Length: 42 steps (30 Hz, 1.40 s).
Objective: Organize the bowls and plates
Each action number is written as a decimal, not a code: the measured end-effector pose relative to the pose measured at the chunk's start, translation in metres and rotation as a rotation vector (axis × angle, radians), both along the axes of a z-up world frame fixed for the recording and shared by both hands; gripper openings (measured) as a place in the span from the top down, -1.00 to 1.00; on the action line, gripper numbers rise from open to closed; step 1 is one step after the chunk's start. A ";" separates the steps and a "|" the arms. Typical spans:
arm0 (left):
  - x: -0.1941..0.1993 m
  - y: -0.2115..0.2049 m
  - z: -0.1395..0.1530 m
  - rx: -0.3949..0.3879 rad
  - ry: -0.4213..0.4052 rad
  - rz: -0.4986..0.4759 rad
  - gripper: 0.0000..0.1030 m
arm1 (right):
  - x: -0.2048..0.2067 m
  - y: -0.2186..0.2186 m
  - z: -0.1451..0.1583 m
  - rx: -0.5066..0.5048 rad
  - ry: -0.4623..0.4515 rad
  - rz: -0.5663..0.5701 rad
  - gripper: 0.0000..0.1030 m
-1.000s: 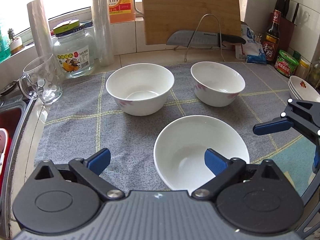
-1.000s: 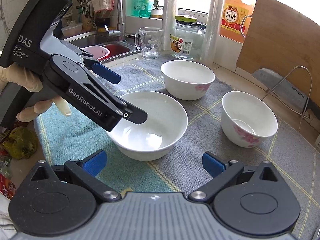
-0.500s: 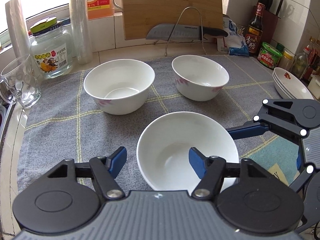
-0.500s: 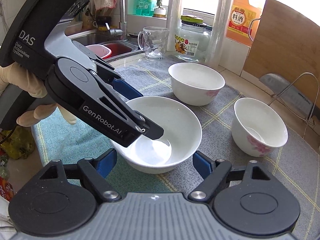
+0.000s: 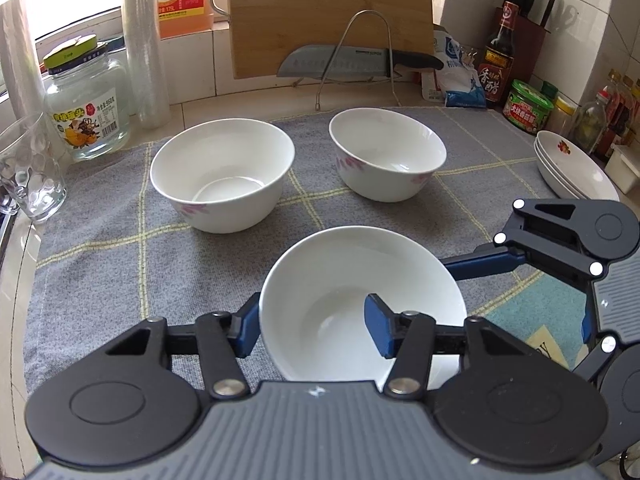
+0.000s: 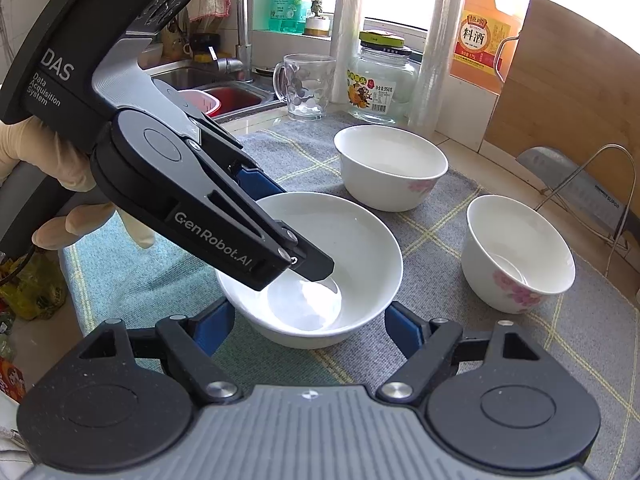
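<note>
Left gripper point(image 5: 314, 330), tilted downward, straddles the near wall of the front bowl point(image 5: 332, 280): one blue pad sits outside the rim, the other inside the basin, and the two are clamped on the wall. In the right wrist view the same gripper point(image 6: 308, 268) descends from the upper left, held by a gloved hand point(image 6: 48, 196), its tip inside the bowl.

Right gripper point(image 6: 306, 330), likewise angled down, stands with its pads on either side of the front bowl point(image 6: 360, 240); its jaws are part-way apart, and whether the pads touch the bowl's sides cannot be told from this view.

The front bowl is plain white, wide and shallow, upright on a grey checked mat point(image 5: 120, 248). Two deeper white bowls with pink flower prints stand beyond it, apart from each other: the left bowl point(image 5: 224, 172) and the right bowl point(image 5: 388, 152). A stack of plates point(image 5: 576, 168) lies at the mat's far right edge.
</note>
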<state>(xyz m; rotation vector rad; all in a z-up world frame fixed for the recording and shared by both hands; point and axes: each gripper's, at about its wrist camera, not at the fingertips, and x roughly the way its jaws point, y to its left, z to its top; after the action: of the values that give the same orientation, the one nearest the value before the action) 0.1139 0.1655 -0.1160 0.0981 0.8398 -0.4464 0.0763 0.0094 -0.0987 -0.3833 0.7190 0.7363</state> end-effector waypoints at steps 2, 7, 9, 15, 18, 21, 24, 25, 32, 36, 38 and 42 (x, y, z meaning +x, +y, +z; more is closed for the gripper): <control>0.000 0.000 0.000 0.000 0.001 -0.002 -0.04 | 0.000 0.000 0.000 0.001 0.001 -0.001 -0.66; -0.001 -0.001 0.001 0.000 0.001 -0.006 -0.04 | 0.001 -0.002 0.002 0.017 0.015 -0.006 -0.66; -0.002 -0.002 0.001 0.003 0.000 -0.009 -0.04 | 0.000 -0.005 0.003 0.027 0.018 -0.007 -0.66; -0.004 -0.008 0.008 0.000 -0.016 -0.023 -0.04 | -0.004 -0.009 0.007 0.018 -0.001 -0.013 -0.66; -0.005 -0.015 0.011 -0.002 -0.023 -0.035 -0.04 | -0.007 -0.016 0.011 0.021 -0.004 -0.024 -0.65; -0.006 -0.025 0.013 -0.008 -0.029 -0.055 -0.04 | -0.011 -0.025 0.014 0.017 -0.011 -0.040 -0.66; -0.006 -0.038 0.014 -0.012 -0.032 -0.082 -0.04 | -0.015 -0.037 0.017 0.014 -0.016 -0.062 -0.66; -0.006 -0.043 0.014 -0.013 -0.031 -0.092 -0.04 | -0.017 -0.041 0.018 0.011 -0.016 -0.071 -0.66; -0.007 -0.080 0.016 -0.022 -0.029 -0.158 -0.04 | -0.026 -0.073 0.021 0.004 -0.015 -0.134 -0.66; -0.007 -0.101 0.016 -0.024 -0.025 -0.186 -0.04 | -0.030 -0.091 0.020 -0.002 -0.011 -0.162 -0.66; -0.008 -0.111 0.015 -0.024 -0.022 -0.198 -0.04 | -0.033 -0.100 0.020 -0.004 -0.009 -0.173 -0.66; -0.009 -0.126 0.015 -0.026 -0.019 -0.216 -0.04 | -0.036 -0.114 0.018 -0.005 -0.004 -0.192 -0.66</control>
<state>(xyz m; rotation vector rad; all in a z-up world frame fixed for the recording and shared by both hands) 0.1050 0.0396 -0.1013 0.1702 0.8074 -0.6580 0.0398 -0.1042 -0.0807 -0.3153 0.7432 0.5521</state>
